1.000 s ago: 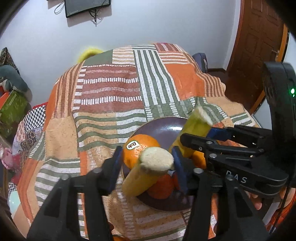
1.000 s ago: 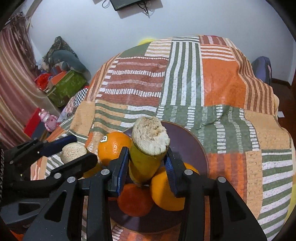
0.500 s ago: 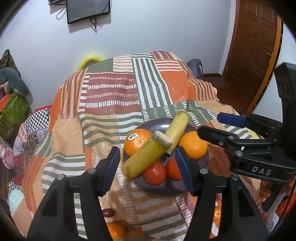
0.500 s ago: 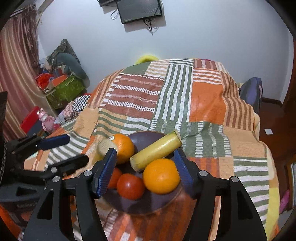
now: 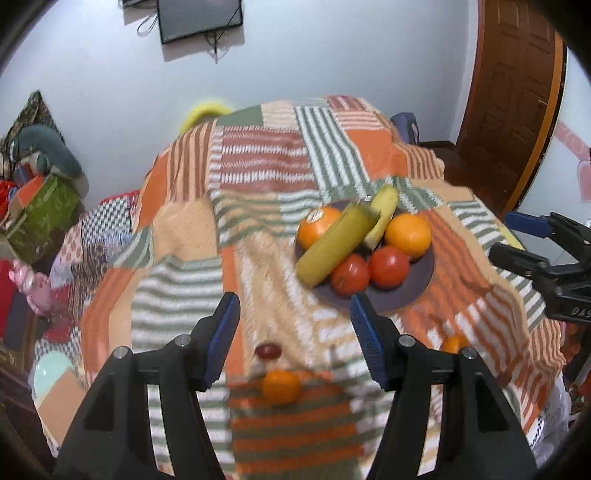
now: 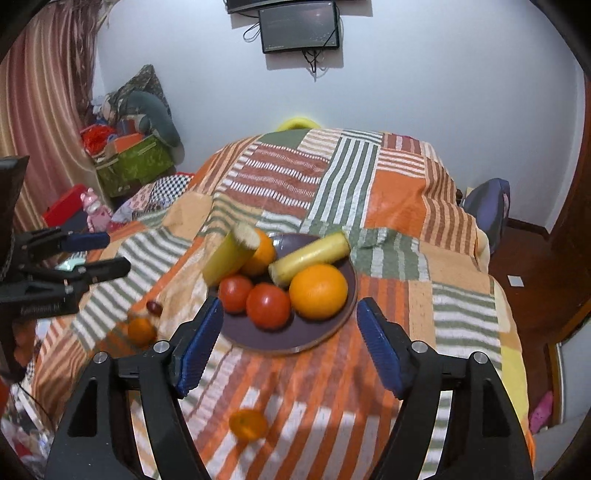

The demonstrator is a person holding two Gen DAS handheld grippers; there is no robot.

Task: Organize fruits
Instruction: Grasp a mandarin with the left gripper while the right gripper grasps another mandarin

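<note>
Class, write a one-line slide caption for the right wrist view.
Open right tongs hover before a plate of fruit on a striped blanket.

Blanket (image 5: pixel 258 258) blurring in left wrist view; small dark fruit (image 5: pixel 267 350) too smeared to identify. Plate (image 6: pixel 332 325) near rim hiding behind right gripper (image 6: pixel 288 343) fingers. Both gripper bodies getting cropped at bottom edge.

Left wrist view: I'm looking down along the left gripper (image 5: pixel 295 338), seeing the plate (image 5: pixel 413 291) ahead, rightward.
Right wrist view: I'm facing the plate (image 6: pixel 332 328) nearer, centred beyond the right gripper (image 6: pixel 288 347).
Shared: both are showing plate, patchwork blanket (image 5: pixel 258 162), wall screen (image 6: pixel 299 26).
</note>
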